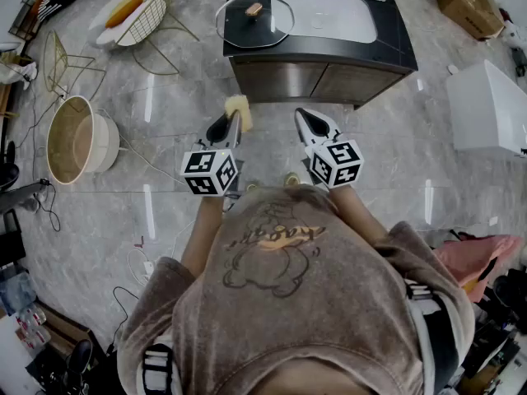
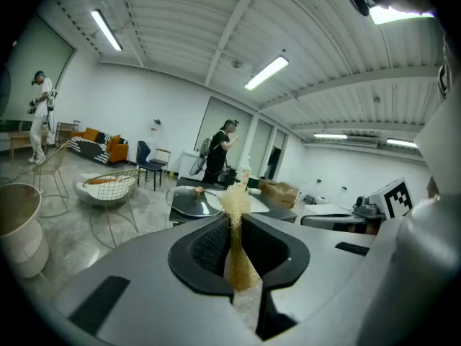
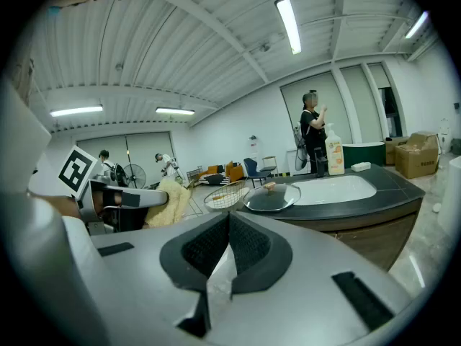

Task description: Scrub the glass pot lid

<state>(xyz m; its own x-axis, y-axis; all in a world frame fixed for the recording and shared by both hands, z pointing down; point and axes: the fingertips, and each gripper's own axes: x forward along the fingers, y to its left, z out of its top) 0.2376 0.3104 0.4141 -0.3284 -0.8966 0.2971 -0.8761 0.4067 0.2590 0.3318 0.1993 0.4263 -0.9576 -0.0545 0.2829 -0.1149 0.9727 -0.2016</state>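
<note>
- Here, in the head view, the left gripper (image 1: 233, 122) pinches a yellow sponge (image 1: 239, 104), and the right gripper (image 1: 312, 123) is closed and empty; both hang over the floor, on the near side of a dark counter (image 1: 395, 44)
- The glass lid (image 1: 254, 19) lies on the counter's left end, beside a white sink (image 1: 325, 15)
- In the left gripper view, the jaws clamp the sponge, with the lid far ahead
- In the right gripper view, the jaws meet with nothing between them, and the lid sits far ahead
</note>
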